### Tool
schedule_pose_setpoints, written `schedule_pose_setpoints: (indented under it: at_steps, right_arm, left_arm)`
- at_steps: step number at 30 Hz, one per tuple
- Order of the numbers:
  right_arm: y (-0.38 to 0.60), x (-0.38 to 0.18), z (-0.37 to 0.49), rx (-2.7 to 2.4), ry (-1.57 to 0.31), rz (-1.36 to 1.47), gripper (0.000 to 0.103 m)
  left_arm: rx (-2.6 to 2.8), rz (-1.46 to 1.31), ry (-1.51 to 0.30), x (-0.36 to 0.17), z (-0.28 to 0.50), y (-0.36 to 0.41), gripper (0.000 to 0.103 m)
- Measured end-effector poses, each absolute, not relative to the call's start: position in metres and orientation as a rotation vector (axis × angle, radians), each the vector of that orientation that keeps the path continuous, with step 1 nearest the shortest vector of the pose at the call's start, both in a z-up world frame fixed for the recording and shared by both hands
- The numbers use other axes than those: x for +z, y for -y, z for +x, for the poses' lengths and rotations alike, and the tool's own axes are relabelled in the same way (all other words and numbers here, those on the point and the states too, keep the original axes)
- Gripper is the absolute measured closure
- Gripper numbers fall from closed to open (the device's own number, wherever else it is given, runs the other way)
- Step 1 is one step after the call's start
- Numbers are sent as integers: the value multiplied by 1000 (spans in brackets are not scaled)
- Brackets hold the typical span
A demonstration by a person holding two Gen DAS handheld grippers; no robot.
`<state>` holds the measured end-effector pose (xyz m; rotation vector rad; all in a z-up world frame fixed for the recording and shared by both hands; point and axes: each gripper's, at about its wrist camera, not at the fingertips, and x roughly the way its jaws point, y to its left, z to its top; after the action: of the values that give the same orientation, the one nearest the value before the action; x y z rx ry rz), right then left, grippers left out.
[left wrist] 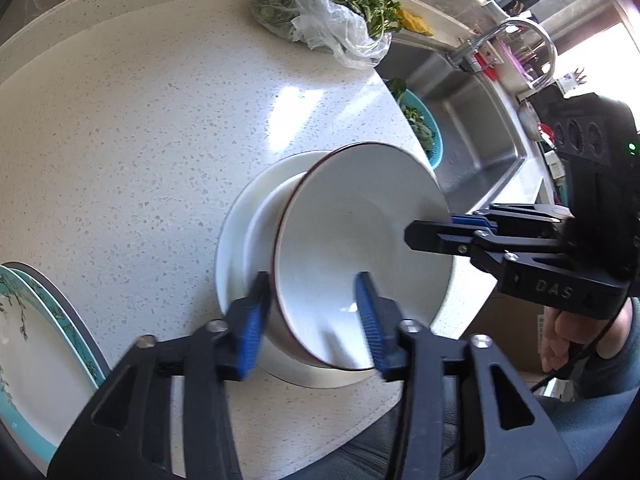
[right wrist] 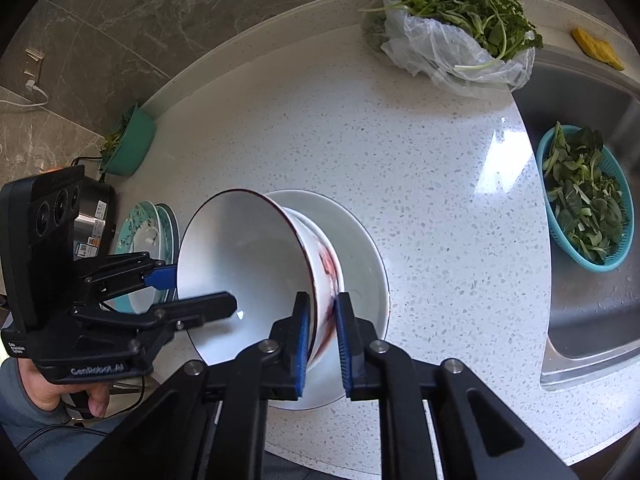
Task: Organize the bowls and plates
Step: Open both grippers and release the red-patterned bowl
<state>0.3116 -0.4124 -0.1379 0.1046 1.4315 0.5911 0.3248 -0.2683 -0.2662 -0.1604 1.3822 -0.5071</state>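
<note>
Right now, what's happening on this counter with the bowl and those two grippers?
A person with a gripper in each hand is handling a dark-rimmed white bowl, tilted on its side over a white plate on the speckled counter. The right gripper pinches the bowl's rim between its blue pads. The left gripper straddles the rim, jaws open. Two teal-patterned plates sit stacked nearby.

bowl (left wrist: 360, 248) tilted on plate (left wrist: 236, 240) — sink (left wrist: 480, 148) right
</note>
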Motion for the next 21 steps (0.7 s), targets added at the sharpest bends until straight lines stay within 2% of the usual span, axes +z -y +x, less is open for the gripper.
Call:
schedule_pose_setpoints:
  at_steps: [1,5,12,21]
  right_arm:
    - [411,-137,312,594,-1431,97,92]
    - [410,-139,315,589,-1443,67,94]
    - [405,-141,317,642,-1449,28,94]
    - [392,-138,315,712,-1435,-101,92]
  left_arm:
    - [-507,-162,-1378,-265,324,269,47]
    - [-502,-222,-1353,-261,324,264,37]
    - [-454,-235,-1343,-259,322,263,35]
    - [-377,-12,-1305,-255,311,287,33]
